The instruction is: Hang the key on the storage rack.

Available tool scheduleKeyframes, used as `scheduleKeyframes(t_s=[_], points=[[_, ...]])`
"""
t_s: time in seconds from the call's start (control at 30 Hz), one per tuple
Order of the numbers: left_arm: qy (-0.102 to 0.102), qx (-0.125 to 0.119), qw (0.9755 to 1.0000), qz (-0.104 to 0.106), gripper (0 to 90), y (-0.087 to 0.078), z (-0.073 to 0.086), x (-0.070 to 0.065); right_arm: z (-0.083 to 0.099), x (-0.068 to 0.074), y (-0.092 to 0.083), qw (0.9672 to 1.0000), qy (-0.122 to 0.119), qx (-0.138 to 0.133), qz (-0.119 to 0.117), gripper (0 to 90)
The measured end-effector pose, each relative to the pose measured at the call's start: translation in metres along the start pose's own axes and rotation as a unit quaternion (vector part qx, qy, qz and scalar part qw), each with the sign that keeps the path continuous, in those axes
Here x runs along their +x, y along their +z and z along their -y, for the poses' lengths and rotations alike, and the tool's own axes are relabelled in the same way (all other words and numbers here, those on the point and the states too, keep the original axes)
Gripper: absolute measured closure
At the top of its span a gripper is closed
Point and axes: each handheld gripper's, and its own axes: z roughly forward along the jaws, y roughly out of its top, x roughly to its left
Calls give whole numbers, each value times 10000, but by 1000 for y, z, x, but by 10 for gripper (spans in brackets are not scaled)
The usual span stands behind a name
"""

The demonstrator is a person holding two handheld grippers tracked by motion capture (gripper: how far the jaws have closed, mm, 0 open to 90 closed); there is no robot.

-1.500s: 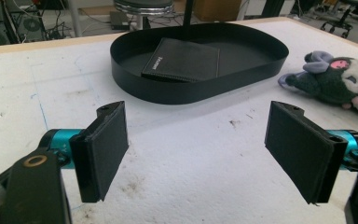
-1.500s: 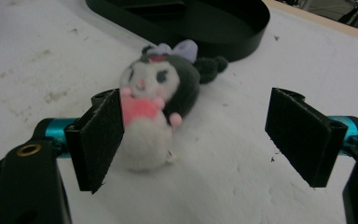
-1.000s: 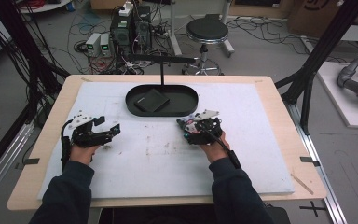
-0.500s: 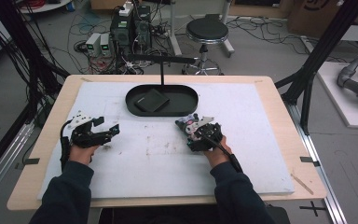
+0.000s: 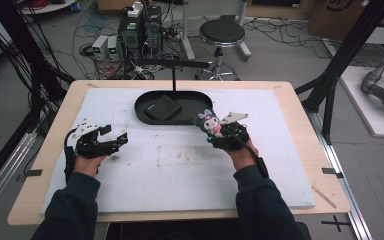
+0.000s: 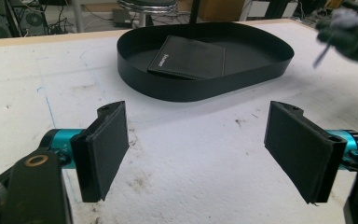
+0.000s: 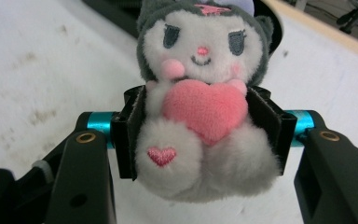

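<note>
A small plush toy [image 5: 209, 122] with a grey hood, white face and pink heart is held above the white mat, just in front of the black oval tray [image 5: 141, 114]. My right gripper [image 5: 215, 133] is shut on it. In the right gripper view its jaws have just been closing, and the pads now squeeze the plush toy [image 7: 200, 102] at both sides of its body; the right gripper [image 7: 201, 133] holds it upright, face to the camera. My left gripper [image 5: 111, 138] rests on the mat at the left, open, with nothing between the pads of the left gripper [image 6: 205, 149].
A flat black square wallet [image 6: 189, 58] lies inside the tray [image 6: 205, 92]. A black T-shaped stand [image 5: 174, 75] rises behind the tray. A stool [image 5: 222, 34], computers and cables stand beyond the table's far edge. White mat [image 5: 180, 170] covers the table.
My right gripper has closed on the plush toy and lifted it off the mat, tilting it up and a little toward the tray. My left gripper has stayed put.
</note>
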Motion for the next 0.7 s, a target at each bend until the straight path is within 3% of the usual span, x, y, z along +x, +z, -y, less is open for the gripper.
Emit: scheduleKeyframes(t_s=[0.23,0.37,0.7], points=[[11,0,10000,-5,217,0,0,-1,-35,-20,-21,9996,47,-234,-116,441],[34,4,10000,20,218,1,0,-1,-55,-30,-30,9994,15,-349,-67,441],[10,-40,10000,19,219,1,0,0,-105,-48,-38,9990,-108,-427,6,441]])
